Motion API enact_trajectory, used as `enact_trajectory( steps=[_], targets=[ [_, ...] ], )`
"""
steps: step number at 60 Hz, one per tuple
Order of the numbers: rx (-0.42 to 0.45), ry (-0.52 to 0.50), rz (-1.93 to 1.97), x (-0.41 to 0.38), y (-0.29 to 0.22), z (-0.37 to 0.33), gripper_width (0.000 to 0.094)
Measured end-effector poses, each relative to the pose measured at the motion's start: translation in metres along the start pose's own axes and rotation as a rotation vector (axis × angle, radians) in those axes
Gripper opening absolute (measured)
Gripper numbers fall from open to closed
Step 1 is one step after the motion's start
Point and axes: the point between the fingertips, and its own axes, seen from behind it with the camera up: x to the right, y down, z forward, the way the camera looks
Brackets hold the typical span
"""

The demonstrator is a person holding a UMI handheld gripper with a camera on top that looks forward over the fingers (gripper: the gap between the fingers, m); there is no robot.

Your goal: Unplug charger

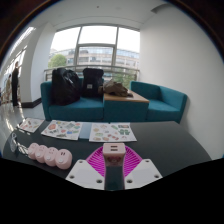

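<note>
My gripper (113, 160) is shut on a small pale pink cube charger (113, 151), which sits between the magenta pads (96, 163) at the fingertips. The charger is held just above the dark table (170, 150). A pink power strip (48, 153) with several round sockets lies on the table to the left of the fingers, apart from the charger. The charger is not in any of its sockets. The part of the charger below the pads is hidden.
Two printed paper sheets (62, 129) (112, 131) lie on the table beyond the fingers. Behind them stands a teal sofa (160, 100) with dark backpacks (78, 84) and a wooden coffee table (125, 99). A person (15, 80) stands at the far left by the windows.
</note>
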Motion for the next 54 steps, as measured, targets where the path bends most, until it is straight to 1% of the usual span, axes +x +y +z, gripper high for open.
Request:
enact_trajectory(
  steps=[6,10,19,25,30,35,37,40,43,45,50,54],
  targets=[
    [-0.1,0.022,0.014,0.016,0.04,0.015,0.0185],
    [-0.148,0.023,0.047,0.019,0.061,0.024,0.0211],
    [-0.186,0.044,0.071,0.027,0.073,0.034,0.0222],
    [-0.206,0.026,0.098,0.02,0.077,0.038,0.0255],
    [-0.216,0.032,0.079,0.018,0.08,0.041,0.0308],
    [-0.202,0.064,0.054,0.024,0.077,0.041,0.0392],
    [-0.191,0.075,0.047,0.025,0.073,0.041,0.0407],
    [-0.163,0.079,0.049,0.024,0.063,0.037,0.0427],
    [-0.124,0.074,0.056,0.023,0.044,0.025,0.049],
    [-0.081,0.068,0.057,0.02,0.025,0.014,0.0525],
    [0.043,0.05,0.051,0.01,-0.029,-0.028,0.0575],
    [0.125,0.045,0.072,0.002,-0.07,-0.07,0.0675]
  ],
)
